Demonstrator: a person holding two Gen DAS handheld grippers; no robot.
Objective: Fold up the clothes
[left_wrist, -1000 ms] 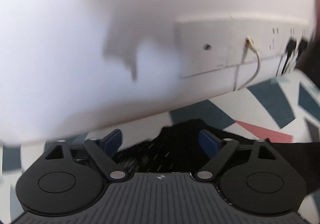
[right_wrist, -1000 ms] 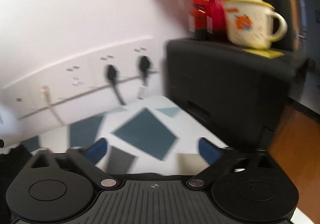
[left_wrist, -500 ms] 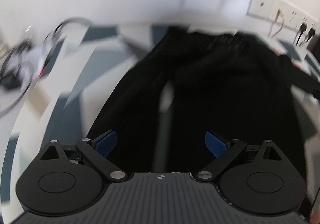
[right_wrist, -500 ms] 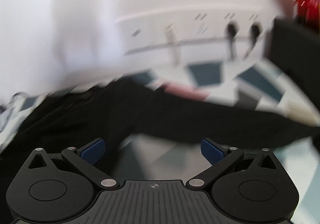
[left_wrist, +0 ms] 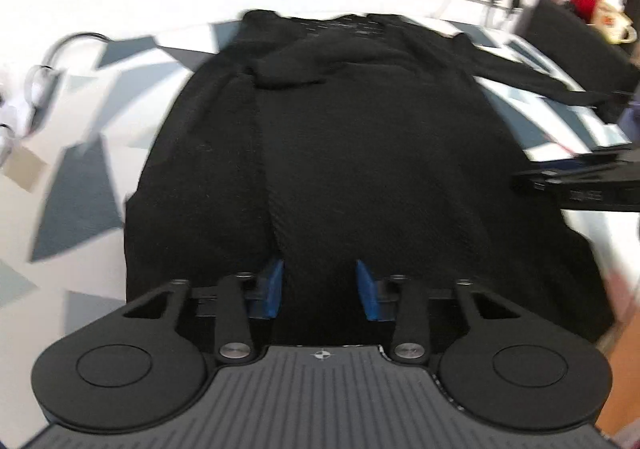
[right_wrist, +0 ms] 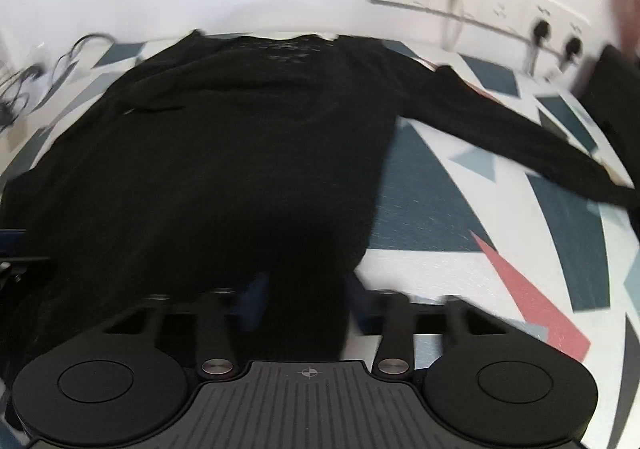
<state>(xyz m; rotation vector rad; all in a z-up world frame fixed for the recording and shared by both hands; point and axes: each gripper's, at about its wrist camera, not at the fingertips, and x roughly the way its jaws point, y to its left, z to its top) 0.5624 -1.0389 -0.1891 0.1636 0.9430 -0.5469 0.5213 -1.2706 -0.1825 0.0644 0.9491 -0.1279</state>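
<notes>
My left gripper [left_wrist: 320, 285] is closing on the black top's [left_wrist: 360, 137] hem. My right gripper [right_wrist: 306, 299] is closing there too, fabric between both pairs of jaws.

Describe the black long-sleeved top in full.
The black long-sleeved top is a finely ribbed knit lying spread on the patterned tabletop, hem nearest. One sleeve stretches out flat; the other is folded across the body. The left gripper and right gripper are closing over its hem.
</notes>
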